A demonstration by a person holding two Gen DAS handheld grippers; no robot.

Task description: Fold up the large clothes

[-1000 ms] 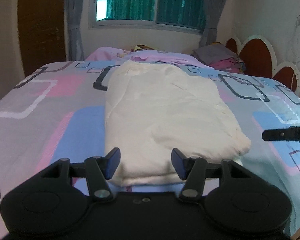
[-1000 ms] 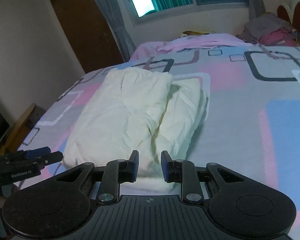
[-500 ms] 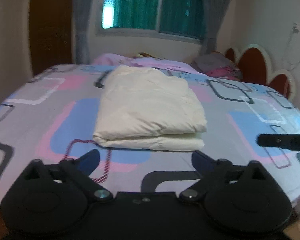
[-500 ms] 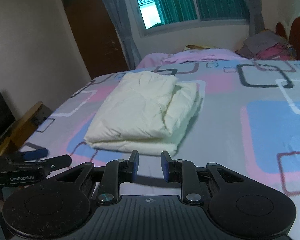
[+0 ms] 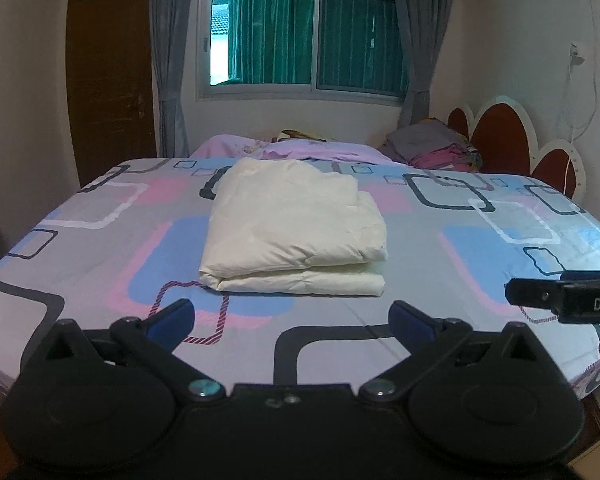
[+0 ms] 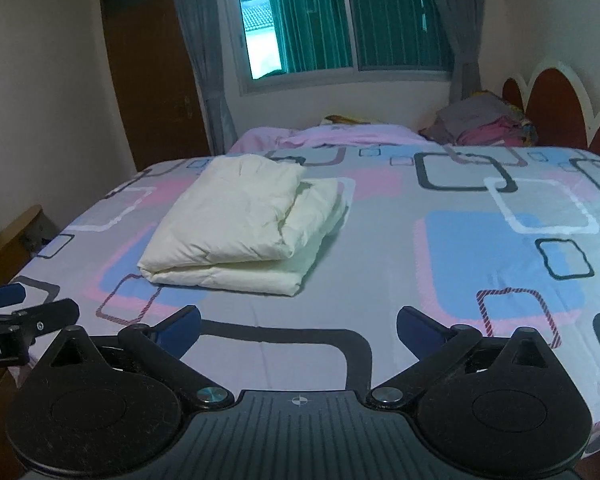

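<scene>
Both tools, left [image 5: 292, 318] & right [image 6: 298, 324], wide & empty after just opening, cloth [image 5: 296, 232] folded mid-bed toward near edge; pull straight back w/o snagging the stack.

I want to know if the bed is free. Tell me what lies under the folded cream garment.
The folded cream garment lies directly on the patterned grey, pink and blue bedsheet. The sheet shows all round it. What lies beneath the bundle itself is covered.

The cream garment [image 5: 296, 224] lies folded in a thick rectangular bundle on the patterned bedsheet [image 5: 480, 248]
</scene>
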